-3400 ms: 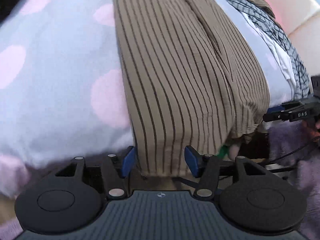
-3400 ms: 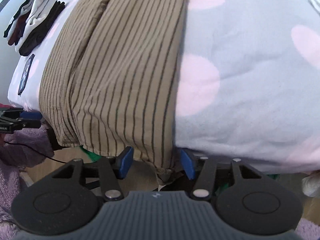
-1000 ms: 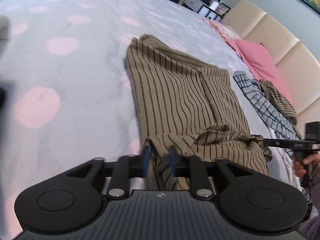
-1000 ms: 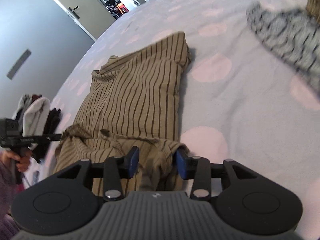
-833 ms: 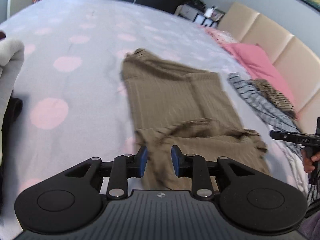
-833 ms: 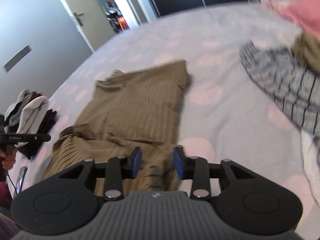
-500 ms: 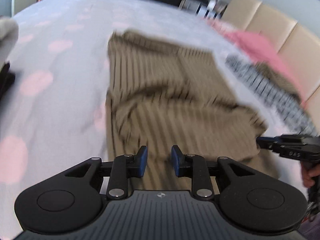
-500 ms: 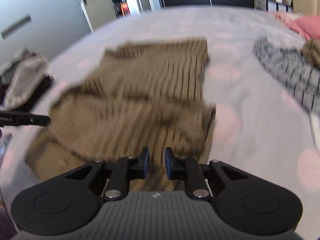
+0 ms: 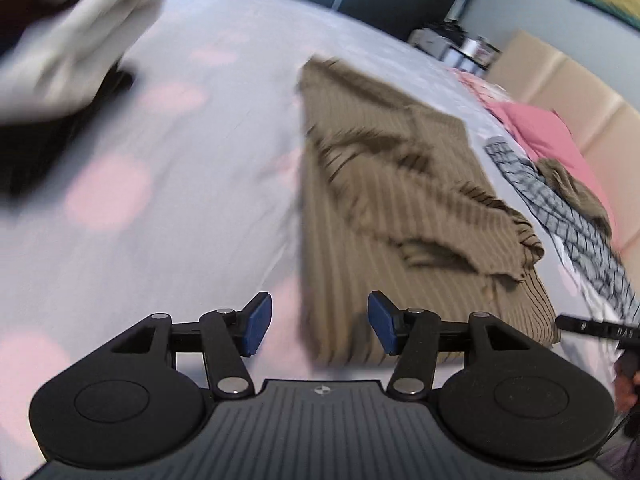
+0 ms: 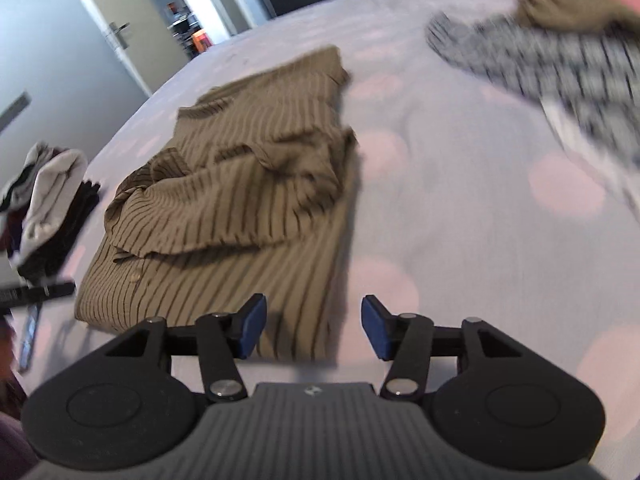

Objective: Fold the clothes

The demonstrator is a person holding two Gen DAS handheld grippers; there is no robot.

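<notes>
Both jaws opening with nothing between: left gripper [image 9: 318,326] and right gripper [image 10: 311,327] just before near corners of striped brown garment [image 10: 256,208], half folded ahead on the bed [image 10: 460,220]. Next probably gripping the near edge for another fold

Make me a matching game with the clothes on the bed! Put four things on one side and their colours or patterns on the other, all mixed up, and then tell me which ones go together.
Things:
1. folded garment
2. bedsheet
3. pillow
4. shirt lying by the pillow

Looks:
A. plain pink
B. brown with thin dark stripes
C. black and white checks
D. pale grey with pink dots

Pairs: 1-B, 2-D, 3-A, 4-C
</notes>
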